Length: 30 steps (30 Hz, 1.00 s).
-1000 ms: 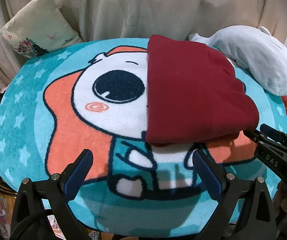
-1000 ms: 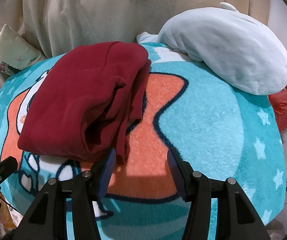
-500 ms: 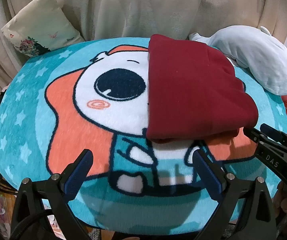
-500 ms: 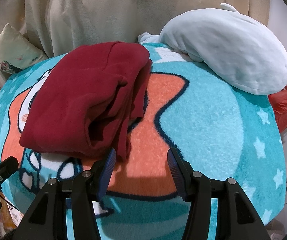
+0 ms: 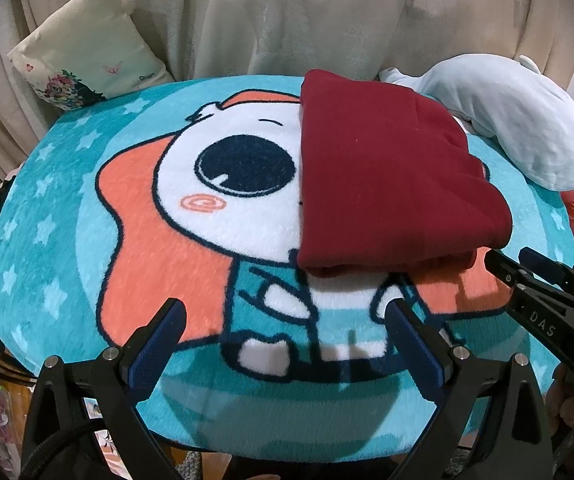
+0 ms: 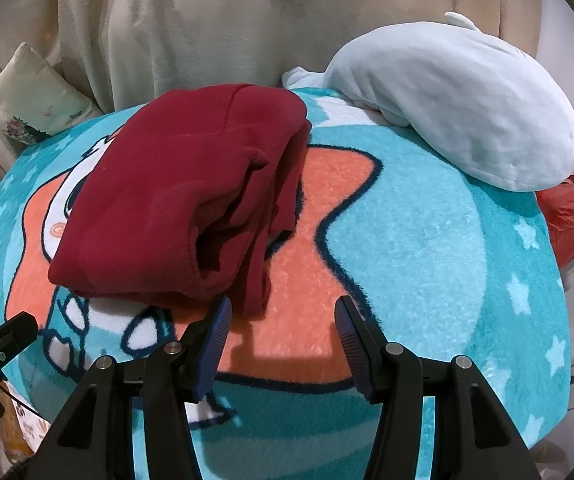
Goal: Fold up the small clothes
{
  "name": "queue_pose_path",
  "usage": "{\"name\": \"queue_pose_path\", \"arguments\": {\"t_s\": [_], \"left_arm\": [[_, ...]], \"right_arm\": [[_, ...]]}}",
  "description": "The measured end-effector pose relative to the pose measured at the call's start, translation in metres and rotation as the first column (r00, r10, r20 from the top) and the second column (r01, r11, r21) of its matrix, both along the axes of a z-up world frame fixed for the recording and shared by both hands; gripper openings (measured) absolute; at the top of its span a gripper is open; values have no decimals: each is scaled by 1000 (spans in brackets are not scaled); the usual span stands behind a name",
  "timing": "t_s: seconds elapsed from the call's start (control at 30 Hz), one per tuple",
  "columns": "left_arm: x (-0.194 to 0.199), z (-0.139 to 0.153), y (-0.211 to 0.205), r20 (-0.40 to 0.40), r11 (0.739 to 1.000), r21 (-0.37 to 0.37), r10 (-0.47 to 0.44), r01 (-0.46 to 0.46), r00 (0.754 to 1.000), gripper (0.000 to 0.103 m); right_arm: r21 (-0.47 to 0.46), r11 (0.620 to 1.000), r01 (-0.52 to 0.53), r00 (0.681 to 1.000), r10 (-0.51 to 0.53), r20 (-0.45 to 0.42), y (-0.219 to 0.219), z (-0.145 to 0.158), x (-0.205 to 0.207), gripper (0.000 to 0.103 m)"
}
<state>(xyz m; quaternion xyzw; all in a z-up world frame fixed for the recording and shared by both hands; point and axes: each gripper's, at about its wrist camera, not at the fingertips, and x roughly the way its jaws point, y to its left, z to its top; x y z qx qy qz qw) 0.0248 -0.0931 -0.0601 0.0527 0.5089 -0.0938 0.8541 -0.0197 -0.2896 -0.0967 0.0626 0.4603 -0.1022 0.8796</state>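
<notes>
Sweatshirt [image 6: 175, 200], maroon, folded, long axis running away; loose edge just up-left of right claw [image 6: 283, 332]. Both claws, incl. left claw [image 5: 285, 334], gape empty.

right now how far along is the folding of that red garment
Mostly done: the dark red garment lies folded into a compact stack on the cartoon fleece blanket. Nothing is in hand: the left gripper and right gripper are both open and empty, just short of its near edge. Possibly left: the right view shows loose, uneven layers gaping at the open side, which could use tidying.
</notes>
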Motion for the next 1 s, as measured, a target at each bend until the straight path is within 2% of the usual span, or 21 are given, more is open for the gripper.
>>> {"name": "queue_pose_path", "arguments": {"t_s": [1.0], "left_arm": [[-14, 6, 9, 1, 999, -50, -1, 1, 1000, 99]], "right_arm": [[-10, 999, -36, 999, 36, 7, 19, 5, -7, 58]]}}
